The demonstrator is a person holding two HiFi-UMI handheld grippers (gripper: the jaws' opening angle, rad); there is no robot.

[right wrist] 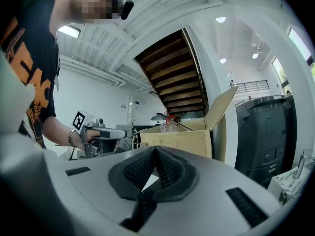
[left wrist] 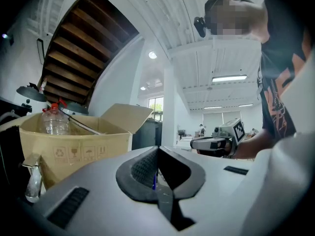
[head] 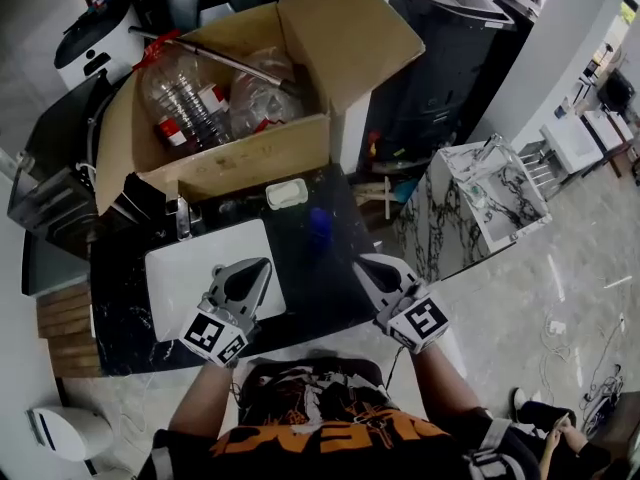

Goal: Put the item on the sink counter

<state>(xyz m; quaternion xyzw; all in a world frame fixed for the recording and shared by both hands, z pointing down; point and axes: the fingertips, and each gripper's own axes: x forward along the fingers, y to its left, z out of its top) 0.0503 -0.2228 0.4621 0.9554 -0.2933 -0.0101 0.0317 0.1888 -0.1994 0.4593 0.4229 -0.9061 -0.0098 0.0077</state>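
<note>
A small blue item (head: 320,226) stands on the dark sink counter (head: 310,298), just right of the white basin (head: 190,268). A white soap dish (head: 287,193) lies behind it near the box. My left gripper (head: 262,264) hovers over the basin's right edge with its jaws together and nothing held; in the left gripper view the left gripper (left wrist: 157,149) shows tips that meet. My right gripper (head: 360,261) hangs over the counter's right front part, a little short of the blue item. In its own view the right gripper (right wrist: 155,149) is shut and empty.
An open cardboard box (head: 240,158) with clear plastic bottles (head: 185,93) sits at the back of the counter. A marble-patterned washstand (head: 490,198) stands to the right across a floor gap. A dark appliance (head: 440,48) rises behind it. A wooden staircase (right wrist: 172,77) is overhead.
</note>
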